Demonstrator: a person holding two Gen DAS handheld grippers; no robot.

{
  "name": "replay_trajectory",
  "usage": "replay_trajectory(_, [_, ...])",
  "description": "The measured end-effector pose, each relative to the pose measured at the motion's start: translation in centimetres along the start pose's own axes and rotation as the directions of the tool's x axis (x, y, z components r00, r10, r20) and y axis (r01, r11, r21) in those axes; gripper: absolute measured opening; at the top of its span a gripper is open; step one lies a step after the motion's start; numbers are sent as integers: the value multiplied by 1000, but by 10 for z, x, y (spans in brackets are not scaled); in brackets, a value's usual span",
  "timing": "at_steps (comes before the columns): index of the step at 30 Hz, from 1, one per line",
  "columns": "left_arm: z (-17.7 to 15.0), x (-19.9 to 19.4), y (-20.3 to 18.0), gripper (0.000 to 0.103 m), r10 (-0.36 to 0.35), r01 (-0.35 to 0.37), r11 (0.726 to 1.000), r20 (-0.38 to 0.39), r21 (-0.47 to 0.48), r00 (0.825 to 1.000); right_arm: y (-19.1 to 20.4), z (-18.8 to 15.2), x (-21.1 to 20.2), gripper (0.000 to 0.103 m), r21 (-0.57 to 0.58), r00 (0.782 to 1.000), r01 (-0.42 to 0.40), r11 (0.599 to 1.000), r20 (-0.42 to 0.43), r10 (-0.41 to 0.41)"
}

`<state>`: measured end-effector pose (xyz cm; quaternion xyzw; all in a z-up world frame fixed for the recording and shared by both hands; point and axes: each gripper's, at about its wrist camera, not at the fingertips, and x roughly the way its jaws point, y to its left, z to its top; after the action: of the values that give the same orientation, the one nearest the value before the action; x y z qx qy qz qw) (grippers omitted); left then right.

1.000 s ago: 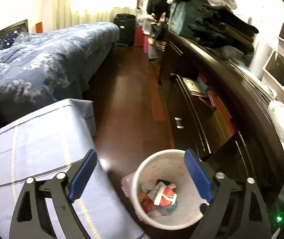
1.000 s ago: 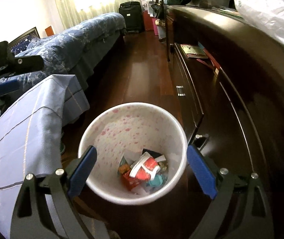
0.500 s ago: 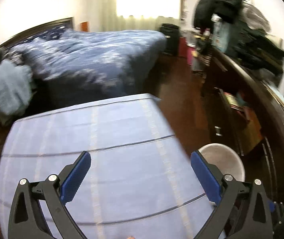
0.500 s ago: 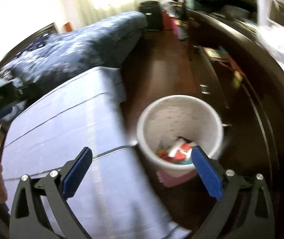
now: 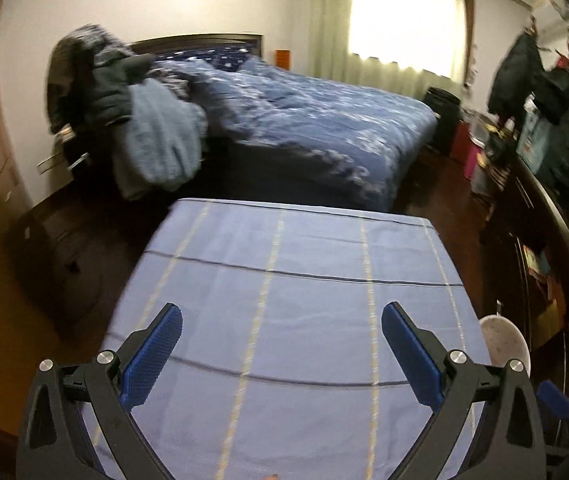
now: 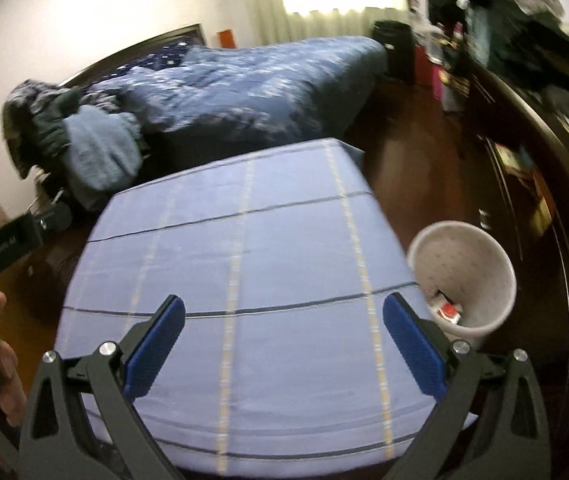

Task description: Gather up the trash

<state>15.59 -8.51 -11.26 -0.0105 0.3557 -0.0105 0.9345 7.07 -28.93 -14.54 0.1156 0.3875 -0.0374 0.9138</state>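
A white speckled trash bin (image 6: 466, 280) stands on the dark floor to the right of a table covered with a light blue striped cloth (image 6: 244, 264). Red and white wrappers (image 6: 446, 310) lie in its bottom. In the left wrist view only the bin's rim (image 5: 504, 342) shows past the cloth's (image 5: 292, 304) right edge. My left gripper (image 5: 282, 354) is open and empty above the cloth. My right gripper (image 6: 284, 346) is open and empty above the cloth, left of the bin. No trash shows on the cloth.
A bed with a blue quilt (image 5: 316, 120) lies beyond the table. A pile of clothes (image 5: 140, 128) sits at its left. A long dark dresser (image 6: 532, 184) with cluttered top runs along the right. A dark suitcase (image 5: 442, 120) stands by the window.
Both grippers have swung left from over the bin to over the clothed table. The bin has shifted to the right edge of both views. Both stay open and empty.
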Motion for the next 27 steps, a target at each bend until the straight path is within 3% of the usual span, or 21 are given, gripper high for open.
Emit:
replay_trajectory(5, [-3, -36, 40, 99, 17, -15, 998, 29, -65, 999, 43, 3, -26, 100, -61, 999, -37, 997, 23, 38])
replay_trajectory(11, [-7, -79, 62, 99, 69, -62, 995, 88, -83, 994, 75, 0, -57, 100, -109, 996, -62, 992, 49, 68])
replay_trajectory(19, [-9, -136, 78, 99, 39, -16, 991, 168, -136, 985, 86, -5, -101, 100, -124, 991, -76, 989, 98, 88])
replay_trajectory(27, [-9, -166, 73, 99, 29, -1, 993, 234, -120, 972, 86, -6, -124, 100, -137, 986, -67, 988, 145, 87])
